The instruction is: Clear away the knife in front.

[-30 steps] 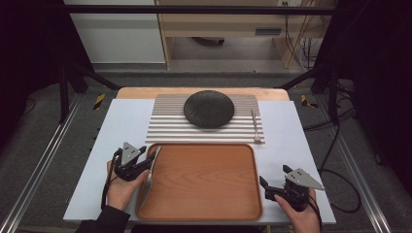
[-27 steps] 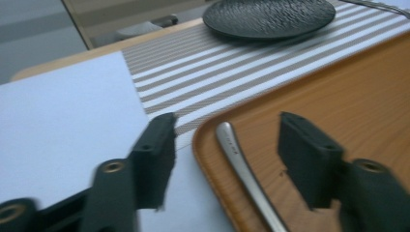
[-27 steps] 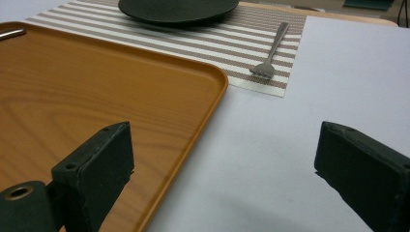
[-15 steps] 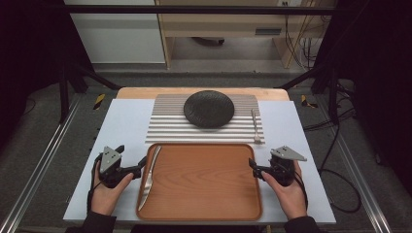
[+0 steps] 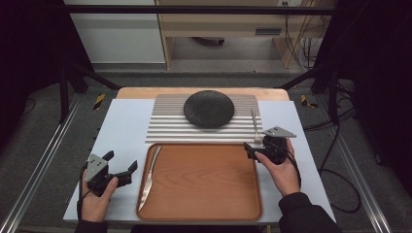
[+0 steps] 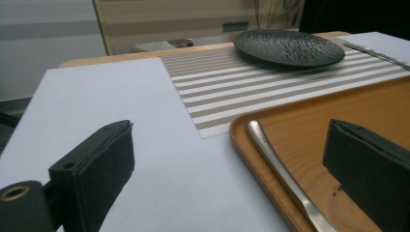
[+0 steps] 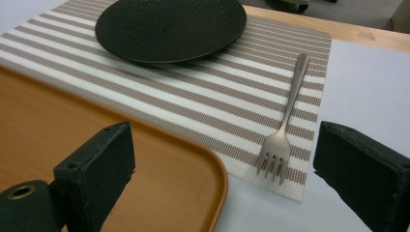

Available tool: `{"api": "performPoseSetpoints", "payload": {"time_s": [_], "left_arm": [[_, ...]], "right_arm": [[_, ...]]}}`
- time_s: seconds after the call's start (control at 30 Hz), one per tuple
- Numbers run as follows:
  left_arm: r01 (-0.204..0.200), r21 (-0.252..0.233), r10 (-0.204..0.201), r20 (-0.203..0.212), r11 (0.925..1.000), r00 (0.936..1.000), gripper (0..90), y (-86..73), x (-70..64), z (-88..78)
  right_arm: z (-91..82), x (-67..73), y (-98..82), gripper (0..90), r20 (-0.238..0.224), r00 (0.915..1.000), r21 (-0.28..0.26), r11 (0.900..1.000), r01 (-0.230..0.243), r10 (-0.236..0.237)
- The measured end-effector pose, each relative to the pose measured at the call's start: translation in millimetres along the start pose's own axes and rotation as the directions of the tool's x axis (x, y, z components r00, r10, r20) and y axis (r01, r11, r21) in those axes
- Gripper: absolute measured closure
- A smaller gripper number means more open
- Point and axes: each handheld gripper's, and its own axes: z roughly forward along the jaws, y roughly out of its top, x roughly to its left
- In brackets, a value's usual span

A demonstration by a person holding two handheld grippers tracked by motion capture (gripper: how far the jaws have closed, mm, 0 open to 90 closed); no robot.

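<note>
Backing left claw [image 5: 132, 167] off silver knife [image 5: 149, 174], jaws just opened, empty | lying on brown wooden tray [image 5: 204, 213] | bringing wide right claw [image 5: 247, 148] toward silver fork [image 5: 254, 124]

Overhead cam; gripper cams share plate [image 5: 209, 108]

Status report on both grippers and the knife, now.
Left gripper open, jaws just widened, empty. Right gripper open near fork. Knife on tray, left edge. Nothing in the way.
</note>
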Motion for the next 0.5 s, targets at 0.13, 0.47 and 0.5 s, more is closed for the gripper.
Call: {"api": "performPoseSetpoints", "payload": {"time_s": [0.13, 0.47, 0.5], "left_arm": [[0.016, 0.001, -0.016, -0.021, 0.9999, 0.9997, 4.3, -2.9, 4.1, -0.1], [0.021, -0.006, -0.021, -0.04, 0.9998, 0.999, 4.3, -4.4, 4.0, 0.2], [0.019, -0.004, -0.02, -0.037, 0.9998, 0.9991, 4.3, -4.5, 3.7, 0.6]], "right_arm": [[8.6, -7.0, 9.5, 8.6, 0.022, 0.9997, -0.006, 1.0, -0.01, 0.01], [23.6, -19.4, 24.5, 11.3, 0.07, 0.9966, -0.014, 0.999, -0.043, 0.044], [24.3, -19.5, 25.6, 11.3, 0.068, 0.9968, -0.015, 0.999, -0.041, 0.042]]}}
